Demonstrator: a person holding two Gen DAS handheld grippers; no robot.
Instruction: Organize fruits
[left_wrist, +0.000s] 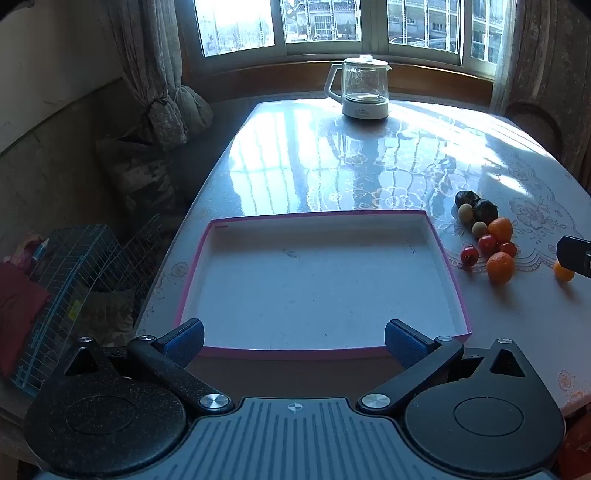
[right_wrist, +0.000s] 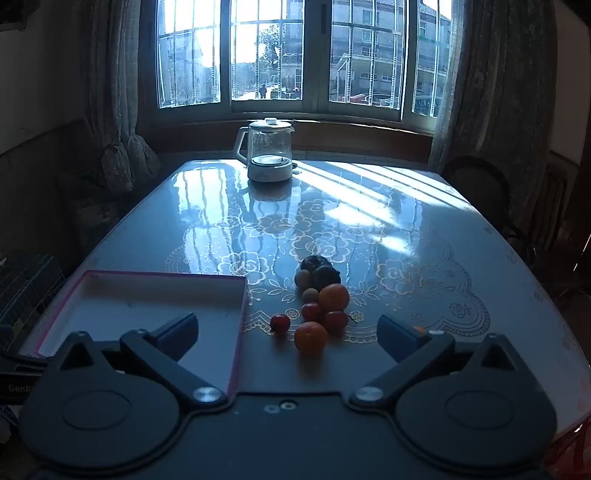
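Left gripper (left_wrist: 293, 341) hanging over the near rim of the pink-edged tray (left_wrist: 441, 240), jaws spread wide and holding nothing, right gripper (right_wrist: 288, 332) also spread wide and holding nothing, fruits (right_wrist: 321, 302) sitting bunched on the table (right_wrist: 424, 258) just right of the tray, kettle (right_wrist: 267, 151) sitting at the far edge.

Left wrist view. L gripper (left_wrist: 293, 341), fingers (left_wrist: 400, 341) spread wide w/ nothing between, poised over near rim of shallow pink-edged tray (left_wrist: 207, 258), white inside. Tray lies on glossy lace-patterned surface (left_wrist: 369, 166). R of tray, just beside it: fruit cluster (left_wrist: 485, 236) incl. two dark fruits, two pale-green, three small red, two oranges. Glass kettle (left_wrist: 364, 90) at far edge, near window (left_wrist: 332, 22). Other gripper's tip (left_wrist: 574, 254) enters at R, over a small orange fruit (left_wrist: 563, 272).
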